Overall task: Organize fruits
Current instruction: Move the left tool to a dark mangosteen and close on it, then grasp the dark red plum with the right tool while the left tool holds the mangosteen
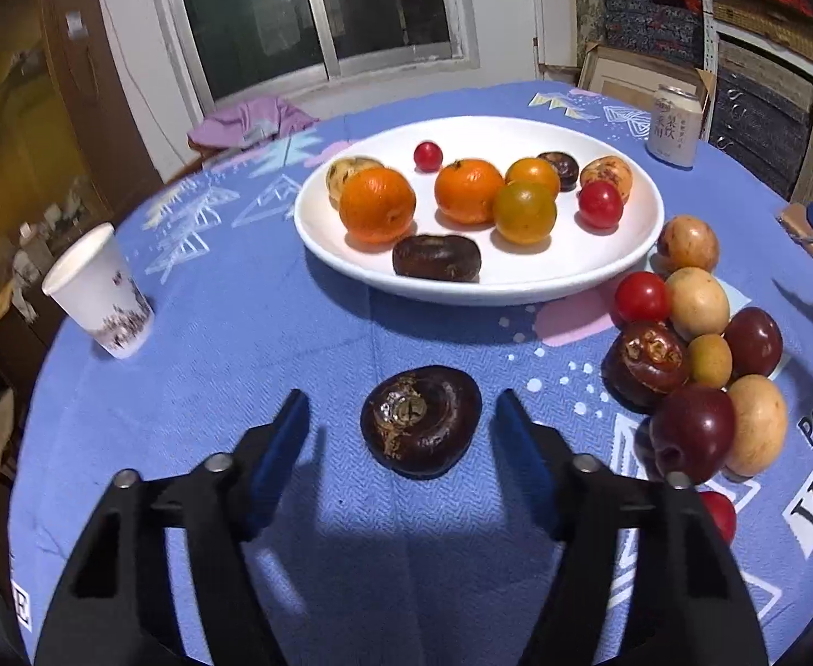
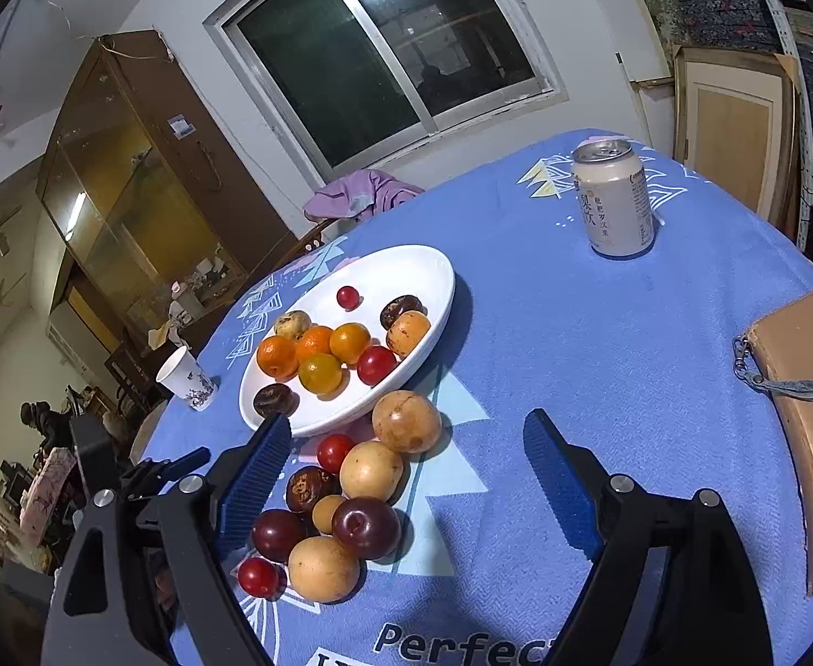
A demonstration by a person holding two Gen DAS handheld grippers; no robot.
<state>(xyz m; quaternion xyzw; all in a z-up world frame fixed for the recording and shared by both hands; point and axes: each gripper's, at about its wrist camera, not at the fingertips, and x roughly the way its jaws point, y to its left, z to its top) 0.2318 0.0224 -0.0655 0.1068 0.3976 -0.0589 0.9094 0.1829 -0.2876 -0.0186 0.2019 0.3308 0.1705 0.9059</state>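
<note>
**A:** Where does the dark water chestnut (image 1: 421, 420) lie from the left gripper (image 1: 404, 422)?

**B:** Straight ahead and between its fingers, on the blue tablecloth (image 1: 251, 333), short of the white plate (image 1: 351, 266). The jaws stand apart, with cloth showing on both sides of the chestnut, so the pads are not on it.

**A:** Does it have a long axis to mind?

**B:** Hardly. It is a squat round thing lying tilted, its crusty crown turned up and to the left. It looks slightly wider across than deep, and that width runs from finger to finger. I judge a plain squeeze would catch it.

**A:** And the right gripper (image 2: 415, 477)?

**B:** Also spread wide, holding nothing. It hovers over the loose pile of fruit (image 2: 370, 470) just beside the plate. The left one is clearly the nearer to the lone chestnut.

**A:** What does each camera add?

**B:** The left wrist view alone shows the chestnut; in the right wrist view I cannot find it, likely hidden behind the gripper's own left finger. The right view shows the whole pile, a drink can (image 2: 613, 197) and a tan pouch (image 2: 806, 388) well apart from it.
</note>
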